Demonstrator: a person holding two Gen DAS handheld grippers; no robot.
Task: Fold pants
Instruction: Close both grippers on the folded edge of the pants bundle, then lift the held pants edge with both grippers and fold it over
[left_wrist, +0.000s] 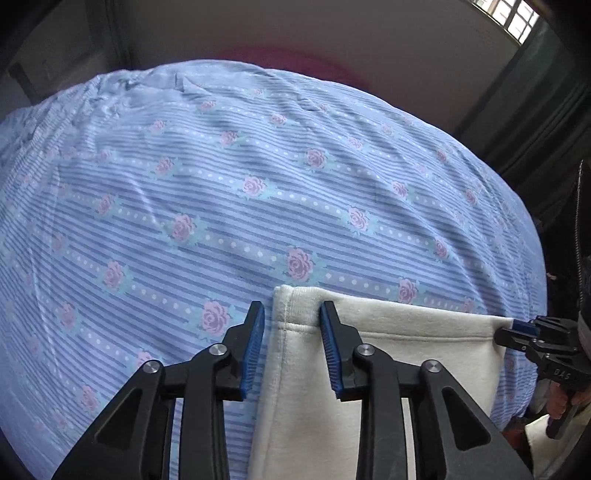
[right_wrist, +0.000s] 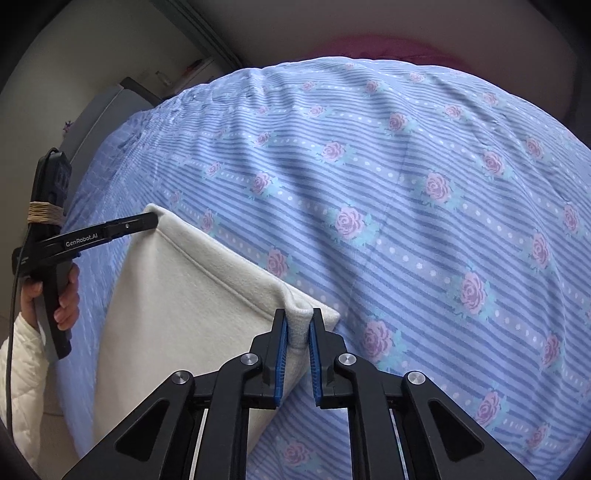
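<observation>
1. Left wrist view: cream pants (left_wrist: 388, 354) lie on the flowered bedsheet (left_wrist: 221, 177).
2. Left tool (left_wrist: 291, 314) straddles the pants' hem corner, pads parted, not pressing.
3. Right tool (right_wrist: 297, 325) pinches the pants' other hem corner.

The left wrist camera sits just behind its own claw (left_wrist: 291, 314) and looks steeply down across the bed (left_wrist: 258, 166) toward the wall at twelve o'clock, close above the cream pants (left_wrist: 406, 350), with the right claw (left_wrist: 517, 326) at three o'clock. The right wrist camera looks down its own claw (right_wrist: 298, 321) in the same steep, near way, with the left claw (right_wrist: 151, 221) and the hand (right_wrist: 64, 295) holding it at nine o'clock. Both views share the hemmed pants edge, the flowered bedspread and the pink pillow (right_wrist: 388, 48) at twelve o'clock.
</observation>
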